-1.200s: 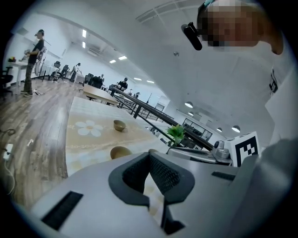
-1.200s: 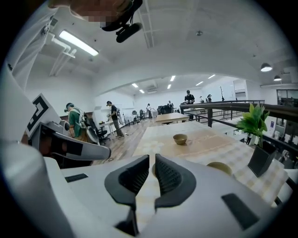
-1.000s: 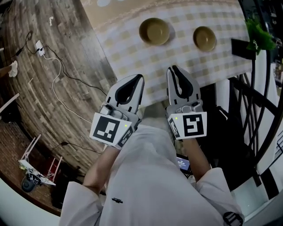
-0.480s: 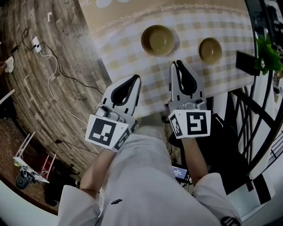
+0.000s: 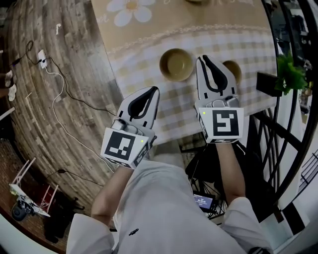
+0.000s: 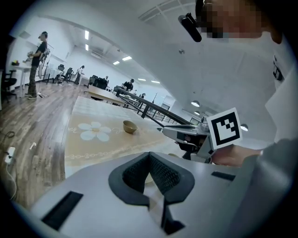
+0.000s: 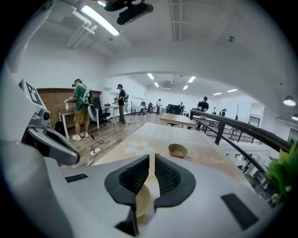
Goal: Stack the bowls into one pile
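While the two-jaw left gripper (image 5: 155,89) hovers over the near edge of the surface (image 5: 130,65), its dark ribbed pads are pressed together with nothing between them, as the left gripper view (image 6: 150,154) shows. The right gripper (image 5: 202,58) is farther in, with its tip between the two near bowls. In its own view (image 7: 152,158) the pads are closed to a hairline slit and pinch nothing.

A cream and beige checked cloth (image 5: 149,106) covers the near part of the surface. Beyond it lies a plain tan cloth (image 5: 164,22) printed with a white daisy (image 5: 130,9).

The larger bowl (image 5: 176,64) is round, smooth and olive-brown, and stands upright on the checks just left of the right gripper. The smaller bowl (image 5: 234,69) has the same glaze and sits just right of that gripper, partly hidden behind it. A third bowl (image 7: 177,150) stands well apart on the tan cloth. The floor (image 5: 49,59) is wood plank with a white cable (image 5: 57,104) lying on it.
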`<state>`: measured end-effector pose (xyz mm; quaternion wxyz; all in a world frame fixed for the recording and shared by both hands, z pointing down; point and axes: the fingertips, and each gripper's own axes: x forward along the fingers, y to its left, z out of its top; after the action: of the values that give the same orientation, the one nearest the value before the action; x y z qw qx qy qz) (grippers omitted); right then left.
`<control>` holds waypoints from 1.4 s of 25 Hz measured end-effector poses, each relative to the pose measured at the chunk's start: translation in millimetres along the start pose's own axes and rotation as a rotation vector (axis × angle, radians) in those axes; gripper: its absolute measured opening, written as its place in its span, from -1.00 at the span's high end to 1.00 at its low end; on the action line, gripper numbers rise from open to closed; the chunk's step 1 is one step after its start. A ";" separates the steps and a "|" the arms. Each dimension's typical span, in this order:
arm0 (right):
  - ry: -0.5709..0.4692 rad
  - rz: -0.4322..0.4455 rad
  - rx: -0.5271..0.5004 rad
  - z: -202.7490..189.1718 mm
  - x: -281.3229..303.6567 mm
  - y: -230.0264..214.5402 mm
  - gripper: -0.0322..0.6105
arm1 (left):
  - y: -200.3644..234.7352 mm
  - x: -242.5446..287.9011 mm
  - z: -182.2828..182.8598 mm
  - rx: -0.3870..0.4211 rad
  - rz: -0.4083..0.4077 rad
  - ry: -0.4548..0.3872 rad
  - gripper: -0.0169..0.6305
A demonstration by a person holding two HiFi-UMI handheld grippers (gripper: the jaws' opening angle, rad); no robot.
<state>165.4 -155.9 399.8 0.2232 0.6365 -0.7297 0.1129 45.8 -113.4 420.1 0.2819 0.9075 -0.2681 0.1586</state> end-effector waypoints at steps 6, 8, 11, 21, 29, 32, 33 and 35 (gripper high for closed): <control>0.003 0.014 -0.115 18.9 38.9 -10.3 0.79 | 18.1 14.3 20.8 0.022 0.012 -0.002 0.90; 0.020 0.027 -0.161 15.5 51.7 -9.0 0.79 | 21.1 20.2 23.0 0.026 0.004 0.009 0.90; 0.039 0.038 -0.220 8.9 74.1 -9.5 0.79 | 28.1 30.9 25.7 0.043 -0.009 0.027 0.90; 0.115 -0.019 -0.274 -14.7 142.5 -44.9 0.78 | 53.2 61.3 28.3 0.032 -0.032 0.045 0.90; 0.167 -0.015 -0.321 -19.5 190.0 -63.6 0.51 | 69.4 86.9 26.4 0.014 -0.048 0.054 0.90; 0.178 -0.044 -0.357 -20.2 204.6 -70.8 0.51 | 75.2 93.5 25.1 0.011 -0.050 0.059 0.90; 0.185 -0.053 -0.372 -21.3 209.5 -73.4 0.51 | 76.5 95.5 25.0 0.011 -0.052 0.060 0.90; 0.199 -0.068 -0.410 -22.0 218.0 -77.9 0.51 | 78.0 99.5 25.3 0.013 -0.058 0.062 0.90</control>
<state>226.0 -350.3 512.0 0.4226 0.5875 -0.6899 0.0169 84.5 -222.4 477.1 0.2885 0.9113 -0.2319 0.1803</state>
